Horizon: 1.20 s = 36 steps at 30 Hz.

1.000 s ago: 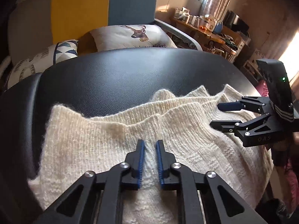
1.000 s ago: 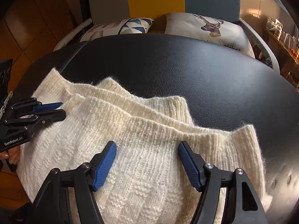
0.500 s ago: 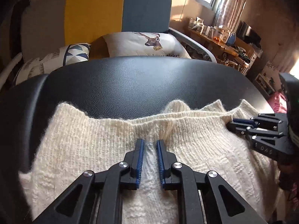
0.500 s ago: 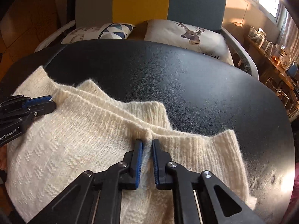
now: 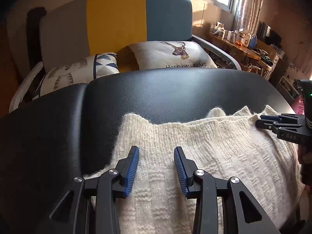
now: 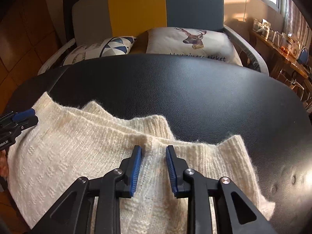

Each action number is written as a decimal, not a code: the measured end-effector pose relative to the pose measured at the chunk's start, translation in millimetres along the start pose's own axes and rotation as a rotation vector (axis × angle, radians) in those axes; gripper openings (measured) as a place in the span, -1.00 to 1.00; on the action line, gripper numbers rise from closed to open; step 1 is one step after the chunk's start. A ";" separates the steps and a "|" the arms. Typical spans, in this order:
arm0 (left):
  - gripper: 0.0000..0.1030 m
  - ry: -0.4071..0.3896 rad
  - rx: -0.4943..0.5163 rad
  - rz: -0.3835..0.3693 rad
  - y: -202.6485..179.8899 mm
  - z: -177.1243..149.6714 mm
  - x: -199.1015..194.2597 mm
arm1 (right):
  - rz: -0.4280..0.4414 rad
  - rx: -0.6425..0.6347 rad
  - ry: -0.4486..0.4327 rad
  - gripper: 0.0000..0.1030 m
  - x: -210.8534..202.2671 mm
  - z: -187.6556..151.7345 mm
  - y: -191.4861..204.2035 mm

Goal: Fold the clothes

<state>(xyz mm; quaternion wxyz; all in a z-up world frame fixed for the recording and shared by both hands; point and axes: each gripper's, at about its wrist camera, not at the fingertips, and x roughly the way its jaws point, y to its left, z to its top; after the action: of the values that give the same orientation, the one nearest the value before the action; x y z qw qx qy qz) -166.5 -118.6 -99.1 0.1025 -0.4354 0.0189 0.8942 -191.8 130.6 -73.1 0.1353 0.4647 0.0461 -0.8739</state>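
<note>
Left wrist: sweater (image 5: 204, 156) lies beneath the parted left tool (image 5: 156, 154).

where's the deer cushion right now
In both wrist views the white deer-print cushion lies on the colour-block sofa, beyond the black leather table, right of the triangle-patterned cushion.

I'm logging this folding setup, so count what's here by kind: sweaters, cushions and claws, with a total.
Cream sweater: 1
Cushions: 2, the deer cushion and the triangle-pattern cushion
Claws: 2, the left claw and the right claw, both open
Total: 5
</note>
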 end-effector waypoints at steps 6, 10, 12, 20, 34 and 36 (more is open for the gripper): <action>-0.18 0.055 0.070 0.074 -10.1 -3.4 16.4 | 0.025 -0.091 -0.074 -0.47 -21.3 2.3 19.6; -0.81 0.024 -0.037 0.098 0.8 -4.3 15.0 | -0.002 -0.140 -0.015 -0.47 -1.4 -7.2 27.9; -0.82 0.013 -0.165 0.079 18.3 -8.4 14.6 | -0.013 -0.105 -0.003 -0.47 11.8 -13.7 22.9; -0.53 -0.010 -0.274 -0.060 31.7 -9.7 0.2 | 0.025 0.006 -0.009 -0.35 20.8 -20.6 3.8; -0.02 -0.108 -0.149 -0.293 -54.4 -64.1 -86.1 | 0.442 0.467 -0.020 -0.29 -138.0 -179.2 -143.3; -0.01 -0.077 -0.066 -0.336 -92.3 -60.8 -80.0 | 0.506 0.516 -0.007 -0.28 -137.2 -205.5 -155.4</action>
<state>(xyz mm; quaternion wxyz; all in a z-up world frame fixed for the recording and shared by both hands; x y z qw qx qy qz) -53.0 -49.1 -69.0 0.2368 -0.4011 -0.0874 0.8806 2.1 348.6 -82.9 0.2259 0.4772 -0.2929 -0.7972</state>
